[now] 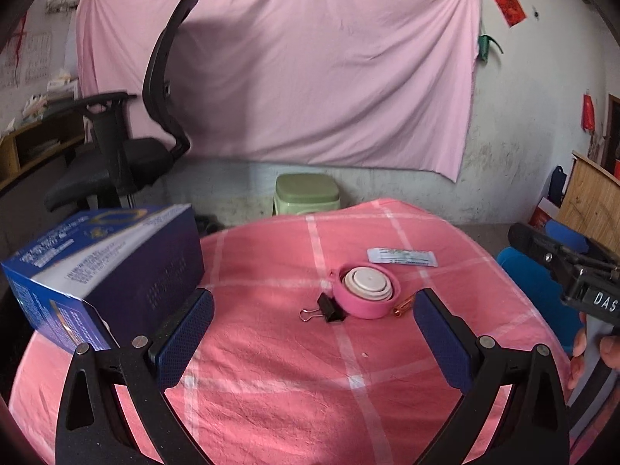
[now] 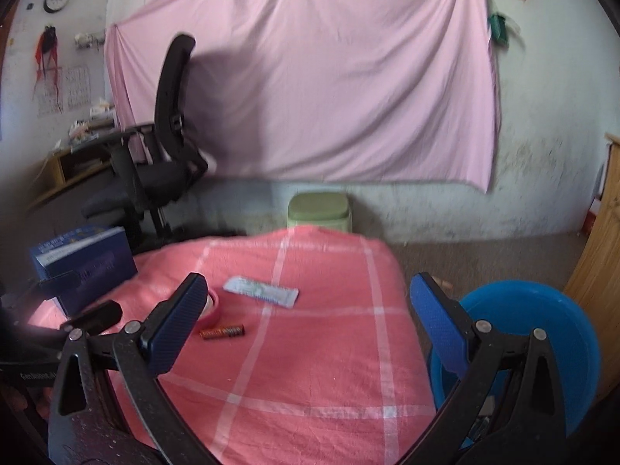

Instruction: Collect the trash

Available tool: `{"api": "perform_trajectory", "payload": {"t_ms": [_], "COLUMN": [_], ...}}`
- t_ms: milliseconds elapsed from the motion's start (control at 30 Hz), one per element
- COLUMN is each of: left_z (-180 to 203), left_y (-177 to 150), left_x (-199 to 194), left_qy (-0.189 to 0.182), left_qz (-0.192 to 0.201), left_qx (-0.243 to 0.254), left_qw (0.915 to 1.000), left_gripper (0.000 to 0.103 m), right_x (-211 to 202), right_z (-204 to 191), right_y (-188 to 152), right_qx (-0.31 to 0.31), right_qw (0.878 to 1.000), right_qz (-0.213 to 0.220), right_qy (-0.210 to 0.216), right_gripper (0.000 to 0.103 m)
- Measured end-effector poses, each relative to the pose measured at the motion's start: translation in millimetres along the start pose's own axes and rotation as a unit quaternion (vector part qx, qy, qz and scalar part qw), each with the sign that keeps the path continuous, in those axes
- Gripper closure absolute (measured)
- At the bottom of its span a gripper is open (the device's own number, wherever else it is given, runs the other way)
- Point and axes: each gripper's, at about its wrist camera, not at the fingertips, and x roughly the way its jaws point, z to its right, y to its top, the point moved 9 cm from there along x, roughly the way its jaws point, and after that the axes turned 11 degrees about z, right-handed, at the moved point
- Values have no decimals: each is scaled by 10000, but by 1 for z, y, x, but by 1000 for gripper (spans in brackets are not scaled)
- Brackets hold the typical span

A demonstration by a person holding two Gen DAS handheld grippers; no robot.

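The tablecloth (image 1: 271,348) was matt woven cloth, slightly wrinkled. The box (image 1: 97,271) was glossy cardboard. The basin (image 2: 542,333) looked like smooth plastic, the clip (image 1: 329,307) black metal.

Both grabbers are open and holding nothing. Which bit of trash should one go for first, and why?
Probably the right gripper should move forward and a little left, down to the flat white wrapper. It lies alone on the pink cloth, right ahead of those open fingers. The blue tub beside the table looks like the place for trash, though I can't be sure.
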Motion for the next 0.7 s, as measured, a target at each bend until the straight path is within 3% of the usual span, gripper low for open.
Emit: {"api": "perform_trajectory", "payload": {"t_ms": [133, 200, 367, 500, 700], "left_z": [-7, -6, -6, -10, -9], "left_y": [-11, -14, -25, -29, -28], "left_x": [15, 19, 32, 40, 46], "left_qy": [52, -27, -90, -252, -359], "left_qz": [-398, -506, -885, -1084, -1185], "left_qx": [-361, -430, -465, -717, -797], "left_qw": [9985, 9978, 9949, 9912, 9891], "left_gripper": [3, 8, 34, 36, 46], "right_x": [28, 39, 69, 85, 106], "right_z": [-4, -9, -18, -26, -31], "right_y": [-18, -26, -40, -53, -51], "right_qx": [-31, -103, -227, -329, -627], "right_qw": [9975, 9948, 9868, 9780, 9722], "right_qz": [-661, -942, -1486, -1919, -2125], "right_qy": [254, 362, 599, 752, 752], "right_gripper": [0, 0, 5, 9, 12]}}
